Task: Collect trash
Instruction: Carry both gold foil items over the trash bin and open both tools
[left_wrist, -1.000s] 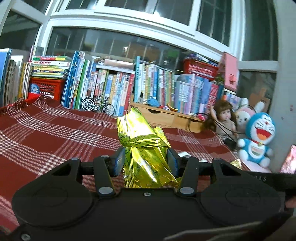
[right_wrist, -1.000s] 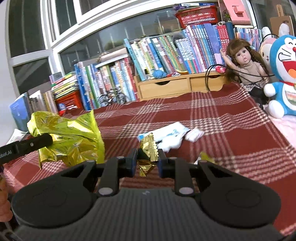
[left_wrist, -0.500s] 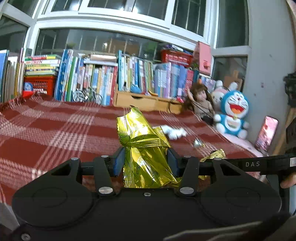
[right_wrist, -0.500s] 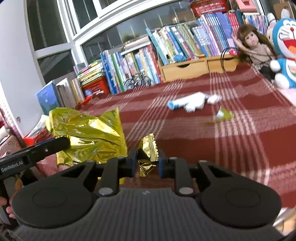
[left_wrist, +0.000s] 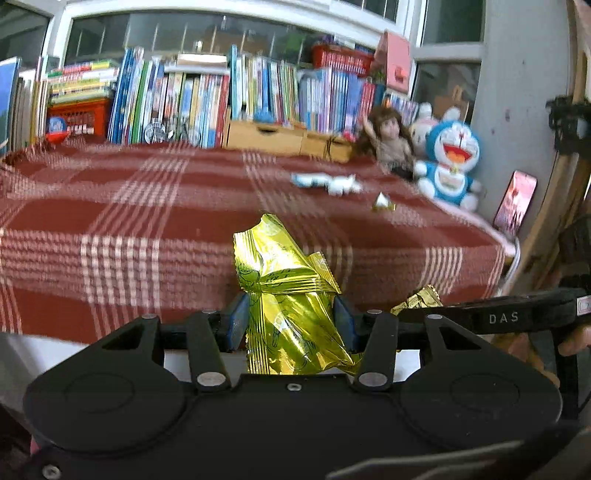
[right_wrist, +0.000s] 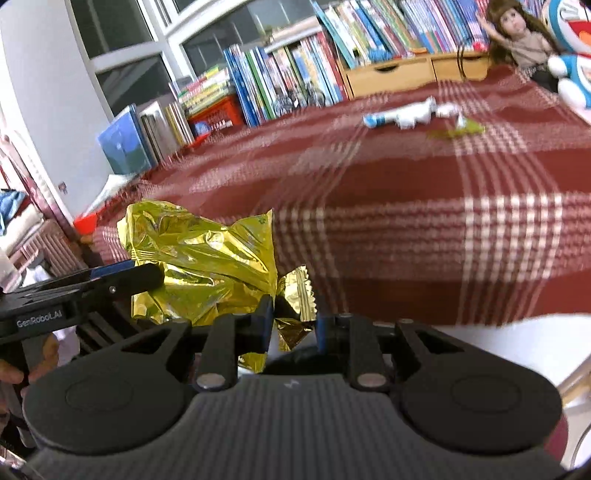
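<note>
Left wrist view: a crumpled gold foil snack bag (left_wrist: 291, 306) stands upright between the blue pads of the left gripper (left_wrist: 291, 325), which is clamped on its lower half, just off the near edge of the red plaid tablecloth (left_wrist: 147, 221). To its right, the right gripper (left_wrist: 417, 314) pinches a small gold wrapper (left_wrist: 421, 299), its jaws nearly closed on it. Farther back on the cloth lie a blue-and-white wrapper (left_wrist: 325, 181) and a small foil scrap (left_wrist: 383, 202). A doll (left_wrist: 388, 140) and a blue cat plush (left_wrist: 448, 162) sit at the far right corner, before a row of books (left_wrist: 221, 99).
</note>
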